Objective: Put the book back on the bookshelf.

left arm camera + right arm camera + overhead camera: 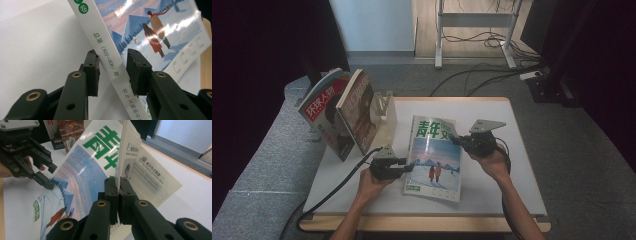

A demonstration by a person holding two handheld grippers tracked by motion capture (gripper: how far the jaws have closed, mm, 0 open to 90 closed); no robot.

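A white table holds a magazine with green title characters and a snowy cover scene of two figures; it lies near the table's middle. Its far right corner is hidden in the high view behind the right gripper. In the right gripper view that gripper's fingers are pressed together on the lifted edge of the cover, which stands up thin and curled, showing a printed inner page beside it; the small print there is too blurred to read. The right hand reaches in from the near right, forearm angled toward the far left.

The left gripper sits at the magazine's left edge, held by the left hand, whose forearm is cut off at the bottom of the high view. In the left gripper view its fingers stand apart, one on each side of the white spine, with the spine between them; whether they touch it is unclear.

At the far left of the table, two more magazines lean in a pale stand, their lower parts overlapping.
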